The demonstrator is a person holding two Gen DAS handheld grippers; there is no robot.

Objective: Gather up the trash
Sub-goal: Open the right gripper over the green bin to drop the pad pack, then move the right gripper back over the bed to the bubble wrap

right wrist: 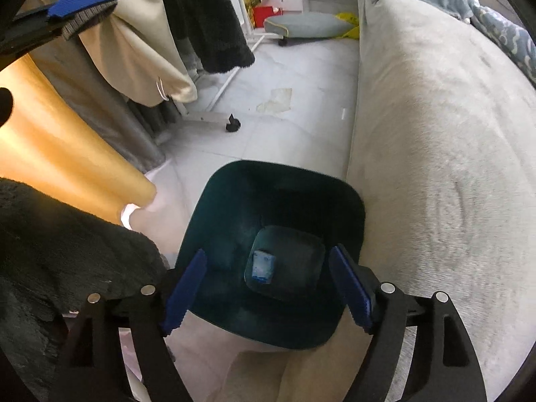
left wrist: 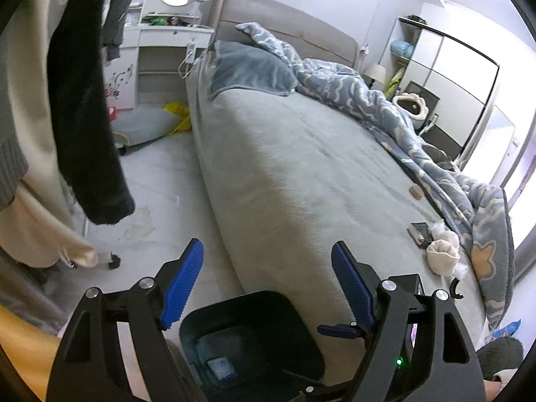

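Tongs first: we are holding the right tongs [right wrist: 268,288] apart and empty above the dark bin [right wrist: 348,201], a blue-white wrapper [right wrist: 263,266] lying at its bottom; our left tongs [left wrist: 268,281] are gaping too, bed [left wrist: 284,167] beyond.

Blue packet [right wrist: 263,265] flat inside dark bin [right wrist: 214,201] beside bed

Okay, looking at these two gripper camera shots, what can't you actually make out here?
- Blue packet in the bin, right wrist view: too blurred to read or identify.
- Small items near the rolled socks on the bed, left wrist view: too small and distorted to name.
- Desk clutter, left wrist view: too far to tell apart.
- Bin's base, both views: cut off by the open right gripper and left gripper.
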